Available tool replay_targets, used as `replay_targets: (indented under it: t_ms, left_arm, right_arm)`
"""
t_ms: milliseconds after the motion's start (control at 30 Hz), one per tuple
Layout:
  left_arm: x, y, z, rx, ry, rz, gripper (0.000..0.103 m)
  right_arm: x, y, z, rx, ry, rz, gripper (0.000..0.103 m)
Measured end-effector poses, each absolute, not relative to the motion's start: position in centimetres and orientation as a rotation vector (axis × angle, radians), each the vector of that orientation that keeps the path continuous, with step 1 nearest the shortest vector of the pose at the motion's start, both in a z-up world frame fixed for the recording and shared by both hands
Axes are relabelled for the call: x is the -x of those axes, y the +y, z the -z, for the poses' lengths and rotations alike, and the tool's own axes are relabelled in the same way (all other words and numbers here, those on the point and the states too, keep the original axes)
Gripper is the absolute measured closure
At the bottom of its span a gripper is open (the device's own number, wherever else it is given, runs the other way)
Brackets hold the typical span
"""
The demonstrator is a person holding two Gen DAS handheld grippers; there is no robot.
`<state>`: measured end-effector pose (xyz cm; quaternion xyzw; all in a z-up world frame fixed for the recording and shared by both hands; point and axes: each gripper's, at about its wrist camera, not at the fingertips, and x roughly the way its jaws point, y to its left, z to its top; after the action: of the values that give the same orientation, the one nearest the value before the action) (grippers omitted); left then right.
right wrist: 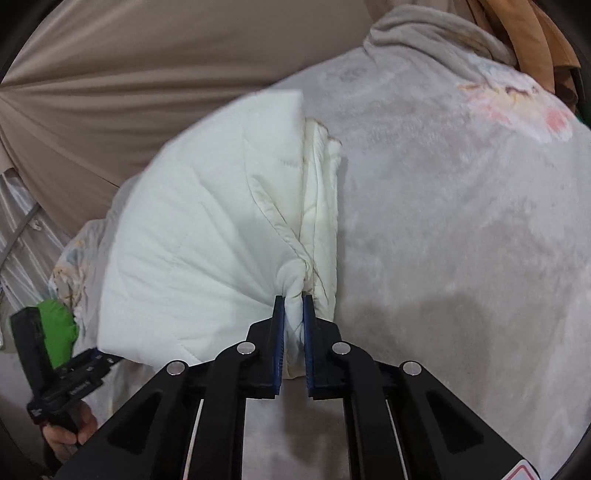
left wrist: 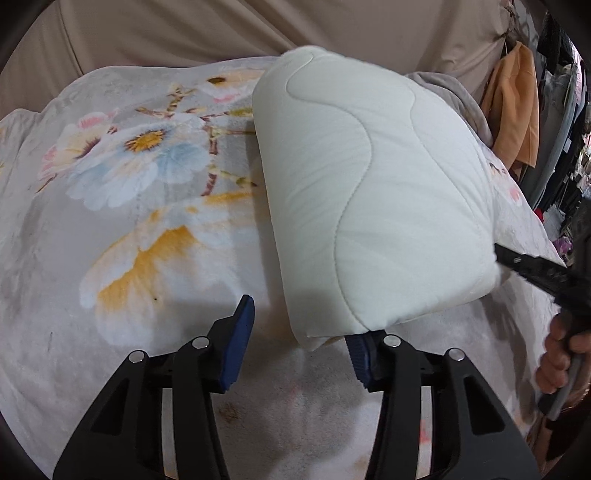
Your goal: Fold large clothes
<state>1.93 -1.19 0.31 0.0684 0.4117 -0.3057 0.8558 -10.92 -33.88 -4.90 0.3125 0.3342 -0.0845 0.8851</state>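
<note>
Right gripper (right wrist: 293, 295): fingers narrow, pinching the quilt (right wrist: 207, 236) at a bunched corner. Left gripper (left wrist: 299, 325): fingers wide, holding nothing, the quilt's near corner overlapping one finger. Quilt already a thick folded bundle, on the floral blanket (left wrist: 122, 192); judged nearly done, final fold or placement left. Right view alone shows stacked layer edges; left view the smooth top.

We saw a bed covered by a pale plush floral blanket (left wrist: 122, 206). On it lay a folded white quilted piece (left wrist: 373, 192), with a crumpled grey cloth (right wrist: 424, 33) at the far edge.
</note>
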Motion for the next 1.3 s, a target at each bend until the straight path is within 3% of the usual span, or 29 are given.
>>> replay_targets:
  t_ms: [167, 333, 567, 767, 1033, 1200, 1300]
  left_arm:
    - [0.4, 0.5, -4.3, -0.098, 0.833, 0.728, 0.059]
    - [0.3, 0.0, -8.5, -0.099, 0.690, 0.711, 0.057]
    - [-2.0, -6.0, -5.2, -0.213, 0.728, 0.677, 0.056]
    - [-1.0, -6.9, -4.5, -0.259, 0.703, 0.657, 0.052]
    - [-0.8, -7.6, -3.9, -0.280, 0.684, 0.625, 0.046]
    - [-0.6, -7.4, -3.9, -0.265, 0.694, 0.643, 0.044]
    - [-0.4, -7.7, -3.7, -0.286, 0.689, 0.627, 0.044]
  right_arm:
    - [10.8, -33.3, 4.0, -0.596, 0.713, 0.198, 0.097]
    - [11.9, -33.4, 0.7, -0.625, 0.652, 0.196, 0.089]
    - [10.4, -31.3, -3.5, -0.499, 0.588, 0.249, 0.087]
    - [8.2, -32.9, 1.8, -0.512, 0.716, 0.266, 0.082]
    - [11.1, -31.4, -4.9, -0.453, 0.560, 0.233, 0.082]
    - [7.2, -31.1, 1.3, -0.429, 0.728, 0.259, 0.084]
    - [8.1, -31.1, 0.7, -0.474, 0.711, 0.264, 0.084]
